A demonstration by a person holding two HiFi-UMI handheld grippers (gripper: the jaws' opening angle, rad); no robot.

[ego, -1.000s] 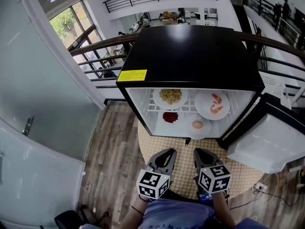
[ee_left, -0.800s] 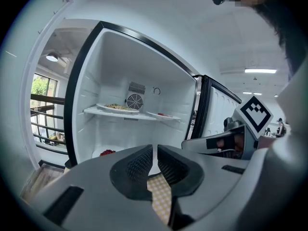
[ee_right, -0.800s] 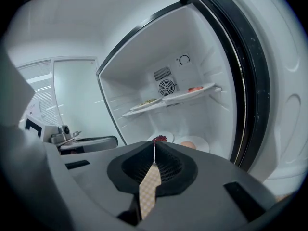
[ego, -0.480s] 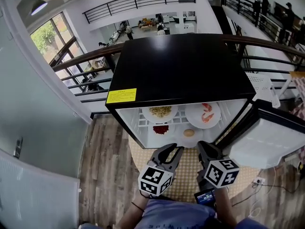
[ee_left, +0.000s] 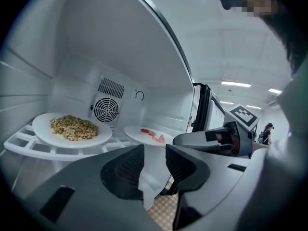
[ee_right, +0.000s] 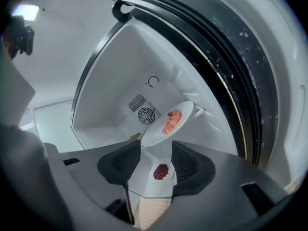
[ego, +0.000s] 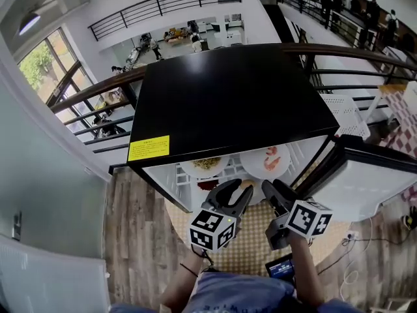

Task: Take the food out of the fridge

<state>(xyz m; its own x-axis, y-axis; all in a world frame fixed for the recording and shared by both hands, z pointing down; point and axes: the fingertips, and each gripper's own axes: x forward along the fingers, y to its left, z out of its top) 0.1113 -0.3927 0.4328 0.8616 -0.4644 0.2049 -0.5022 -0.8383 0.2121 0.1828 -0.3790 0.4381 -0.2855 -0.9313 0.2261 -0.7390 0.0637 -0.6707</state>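
So a second back both claws were shut and hanging low near the person's lap. Now they're up at the open front of the fridge (ego: 234, 96), and the head view has swung so the black top hides more of the inside.

The left claw (ego: 241, 191) (ee_left: 155, 153) is opening with nothing between its jaws. The right claw (ego: 279, 191) (ee_right: 156, 150) is opening too, also empty. Both point into the fridge, just a bit below level, side by side. The right one is rolled, so the inside looks tilted in its view.

The food is all still inside. The grain plate (ee_left: 72, 129) and shrimp plate (ee_left: 151, 134) sit on the upper shelf (ee_left: 29, 146), and the plate of red bits (ee_right: 161, 171) is lower down.
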